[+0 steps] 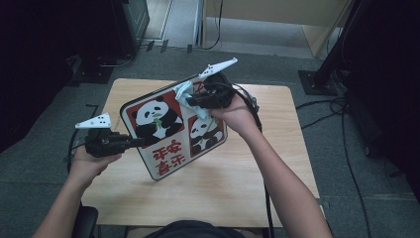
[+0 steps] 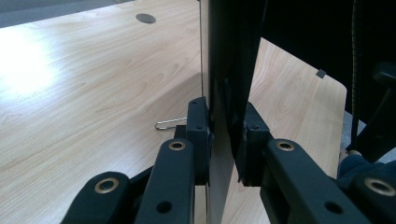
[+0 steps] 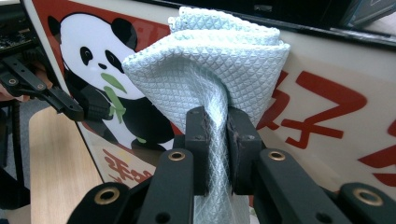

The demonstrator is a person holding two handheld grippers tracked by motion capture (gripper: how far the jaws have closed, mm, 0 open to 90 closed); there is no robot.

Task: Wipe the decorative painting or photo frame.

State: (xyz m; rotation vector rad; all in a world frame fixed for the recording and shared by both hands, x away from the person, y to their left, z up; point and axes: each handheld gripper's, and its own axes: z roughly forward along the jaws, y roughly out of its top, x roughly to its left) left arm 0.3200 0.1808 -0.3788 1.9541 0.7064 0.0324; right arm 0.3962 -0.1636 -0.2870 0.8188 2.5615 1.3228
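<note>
Black jaws up close, the right gripper (image 3: 217,135) pinched tight on a pale blue waffle-weave cloth (image 3: 210,60), its bunched head pressed to the panda sign (image 3: 327,84). That sign stands tilted on the wooden table (image 1: 237,193), clamped at its left edge by the left gripper (image 2: 226,140). Risk, I'd say: push the cloth too hard and the board may pivot in that single edge grip, or its bottom edge skid on the table; the cloth could also slip from the jaws.
</note>
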